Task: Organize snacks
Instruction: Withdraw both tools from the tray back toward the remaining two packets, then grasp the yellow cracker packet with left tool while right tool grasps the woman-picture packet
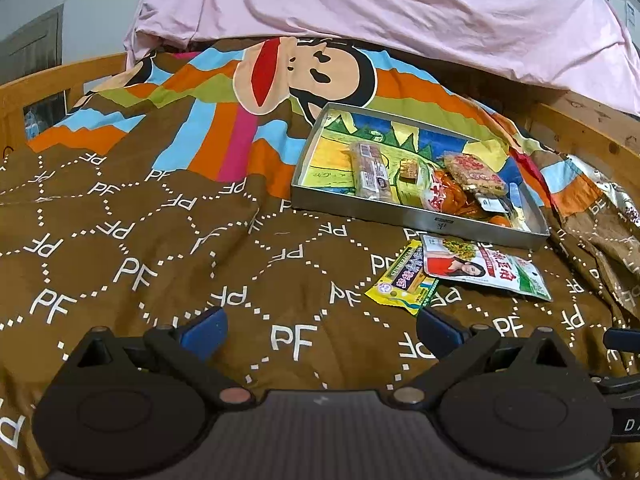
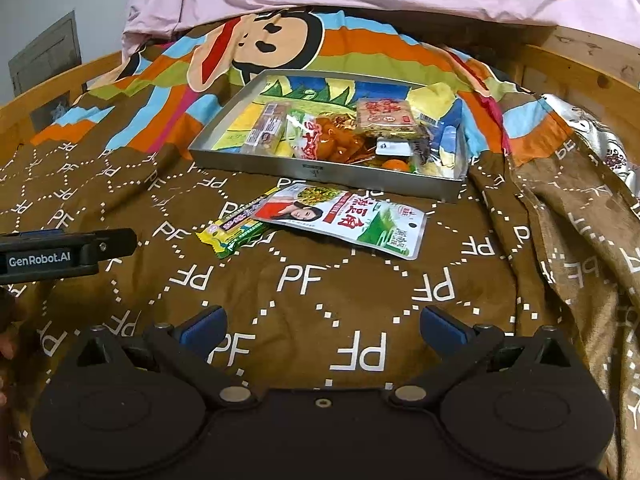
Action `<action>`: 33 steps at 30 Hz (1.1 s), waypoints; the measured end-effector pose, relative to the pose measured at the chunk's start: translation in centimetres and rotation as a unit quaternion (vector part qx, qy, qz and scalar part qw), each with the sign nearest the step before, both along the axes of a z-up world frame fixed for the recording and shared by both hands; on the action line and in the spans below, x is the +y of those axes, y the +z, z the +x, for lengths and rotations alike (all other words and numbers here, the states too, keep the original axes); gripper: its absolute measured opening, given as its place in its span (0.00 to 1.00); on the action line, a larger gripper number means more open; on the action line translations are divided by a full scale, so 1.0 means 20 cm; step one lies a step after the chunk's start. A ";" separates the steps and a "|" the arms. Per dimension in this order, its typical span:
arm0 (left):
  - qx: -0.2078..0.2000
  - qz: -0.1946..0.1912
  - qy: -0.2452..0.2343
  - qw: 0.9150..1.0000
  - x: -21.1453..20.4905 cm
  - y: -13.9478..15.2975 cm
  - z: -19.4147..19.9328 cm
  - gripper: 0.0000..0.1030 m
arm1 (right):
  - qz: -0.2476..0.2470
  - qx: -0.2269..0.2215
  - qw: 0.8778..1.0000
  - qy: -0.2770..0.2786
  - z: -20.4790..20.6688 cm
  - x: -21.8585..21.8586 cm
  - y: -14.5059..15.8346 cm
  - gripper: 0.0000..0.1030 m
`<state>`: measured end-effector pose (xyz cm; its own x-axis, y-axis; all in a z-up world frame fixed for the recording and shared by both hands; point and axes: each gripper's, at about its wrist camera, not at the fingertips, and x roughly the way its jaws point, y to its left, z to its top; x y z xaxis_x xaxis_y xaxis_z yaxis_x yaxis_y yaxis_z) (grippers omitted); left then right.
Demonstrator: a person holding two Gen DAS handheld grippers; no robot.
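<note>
Basically both grippers are idle over the bed. Left gripper (image 1: 322, 330): jaws spread wide, nothing between them, only the brown PF-print blanket (image 1: 160, 248) below. Right gripper (image 2: 322, 330): same, wide open, empty.

Metal tray (image 2: 320, 168) sits on the blanket toward the far side, flat enough though the bedding is soft. It's already loaded: a long wrapped bar (image 2: 266, 130) on its left part, an orange snack bag (image 2: 332, 144) in the middle, a square red-label pack (image 2: 384, 118) propped on top of the pile, smaller bits at the right end that I can't identify. My read: the tray is the collection point, so what's inside is done.

Two items are still outside, just in front of the tray's near wall: a yellow-green packet (image 2: 236, 228) and a white-green pouch (image 2: 344, 220) with a woman's picture. The pouch overlaps the packet's far end, so they touch. Both lie flat, near the tray but not against it, as far as I can tell.

Relative to the tools: from the right wrist view, both loose packs are ahead of the jaws, the packet ahead-left, the pouch roughly centred. From the left wrist view they sit ahead-right, with the packet (image 1: 402, 284) closest to the right finger (image 1: 436, 330) and the pouch (image 1: 486, 268) beyond it. The left gripper's body shows at the left edge of the right view, well short of the packs.

Judgement: the pouch is the obvious first pick since it lies on top; flat foil on soft fabric will want an edge grab.
</note>
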<state>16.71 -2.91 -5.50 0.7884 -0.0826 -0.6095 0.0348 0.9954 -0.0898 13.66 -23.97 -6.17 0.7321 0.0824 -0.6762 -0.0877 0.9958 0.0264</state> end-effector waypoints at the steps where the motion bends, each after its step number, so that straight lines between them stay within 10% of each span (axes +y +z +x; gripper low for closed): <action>1: 0.001 -0.001 0.001 1.000 0.00 0.00 0.00 1.00 | 0.000 0.001 1.000 0.001 0.00 0.00 0.00 0.99; 21: 0.001 0.008 -0.003 1.000 -0.02 -0.01 0.01 1.00 | -0.014 -0.002 1.000 0.009 0.03 0.01 0.00 0.99; 33: -0.025 0.037 -0.045 0.998 -0.11 -0.01 0.13 1.00 | -0.172 -0.076 0.976 0.113 0.20 0.05 -0.06 0.99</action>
<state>19.29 -5.12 -5.71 0.8096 -0.1102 -0.5766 0.1269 0.9919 -0.0113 17.74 -22.97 -7.30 0.8149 0.0411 -0.5782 -0.2839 0.8980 -0.3362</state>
